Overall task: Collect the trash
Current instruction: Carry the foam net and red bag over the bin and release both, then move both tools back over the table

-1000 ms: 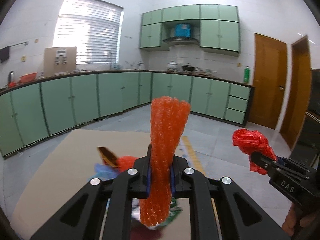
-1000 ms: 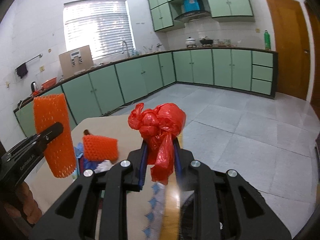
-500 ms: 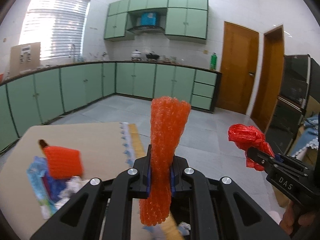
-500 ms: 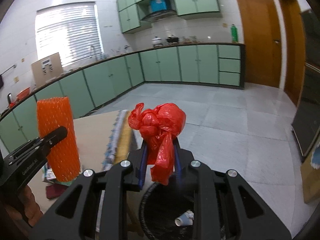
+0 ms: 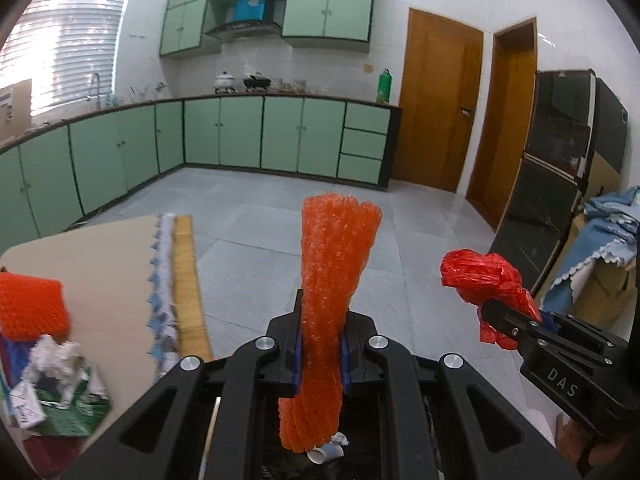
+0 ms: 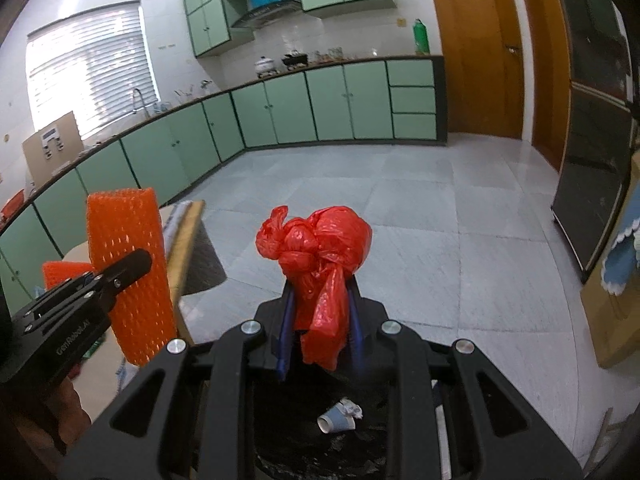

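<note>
Closest in, both tongs are clamped on trash: the left gripper (image 5: 320,354) has its jaws squeezed tight on an orange foam net sleeve (image 5: 334,280) that stands upright, poking out above and below the pads, and the right gripper (image 6: 320,340) is nearly closed on the tail of a knotted red plastic bag (image 6: 320,248), with the knot bulging above the jaws. Right below both sits the black-lined trash bin (image 6: 304,440), with a paper cup (image 6: 335,424) and a crumpled bit of paper already inside; the sleeve's lower end hangs over the bin opening in the left wrist view. Just left of the bin is the table (image 5: 92,264), its near right edge trimmed with a wooden strip (image 5: 188,288) and a blue scalloped cloth border. More trash still lies on it at the left: a second orange net (image 5: 32,308), crumpled white paper (image 5: 54,356) and a green carton (image 5: 68,408), all bunched together. Past the table edge the grey tiled floor (image 6: 400,200) is wide open all the way to the far green cabinets (image 5: 260,136). On the right, a dark glass-fronted cabinet (image 5: 560,168) and a cardboard box draped in blue cloth (image 5: 600,248) hem in that side, with two wooden doors (image 5: 440,104) beyond.
</note>
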The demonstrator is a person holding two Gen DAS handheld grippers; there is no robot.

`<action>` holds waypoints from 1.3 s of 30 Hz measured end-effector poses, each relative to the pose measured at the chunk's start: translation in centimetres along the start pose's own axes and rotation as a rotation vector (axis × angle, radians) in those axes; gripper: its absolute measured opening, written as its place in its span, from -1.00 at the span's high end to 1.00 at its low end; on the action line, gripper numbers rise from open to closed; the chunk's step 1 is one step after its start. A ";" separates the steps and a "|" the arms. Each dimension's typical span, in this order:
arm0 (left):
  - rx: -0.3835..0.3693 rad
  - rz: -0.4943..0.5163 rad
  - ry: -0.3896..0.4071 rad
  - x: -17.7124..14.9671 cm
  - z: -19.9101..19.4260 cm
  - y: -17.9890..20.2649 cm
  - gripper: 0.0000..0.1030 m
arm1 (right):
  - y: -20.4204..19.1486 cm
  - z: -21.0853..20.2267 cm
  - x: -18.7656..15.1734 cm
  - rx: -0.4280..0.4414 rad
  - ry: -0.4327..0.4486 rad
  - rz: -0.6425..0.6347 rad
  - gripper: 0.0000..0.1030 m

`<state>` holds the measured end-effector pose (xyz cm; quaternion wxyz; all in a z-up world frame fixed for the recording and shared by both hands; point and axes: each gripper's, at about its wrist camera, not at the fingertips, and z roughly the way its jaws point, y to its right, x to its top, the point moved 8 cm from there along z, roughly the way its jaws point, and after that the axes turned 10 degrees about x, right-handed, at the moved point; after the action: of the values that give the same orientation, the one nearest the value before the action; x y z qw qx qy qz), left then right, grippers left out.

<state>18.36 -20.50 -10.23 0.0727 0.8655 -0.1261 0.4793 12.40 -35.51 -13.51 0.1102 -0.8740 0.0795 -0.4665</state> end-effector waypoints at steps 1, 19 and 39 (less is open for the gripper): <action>-0.004 0.005 -0.010 -0.2 0.4 0.3 0.73 | 0.6 0.3 -0.4 -0.006 -0.008 0.008 0.57; -0.046 0.007 -0.129 -2.7 5.6 2.9 -0.06 | 4.2 5.8 -4.9 -0.068 -0.143 0.048 0.01; 0.206 -0.079 0.047 1.6 -3.8 -9.9 -0.63 | -3.1 2.7 0.1 -0.019 0.022 -0.031 -0.90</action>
<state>18.91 -10.27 -6.91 0.0054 0.8612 -0.0401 0.5067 14.79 -32.26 -14.09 0.0939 -0.8710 0.0715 -0.4770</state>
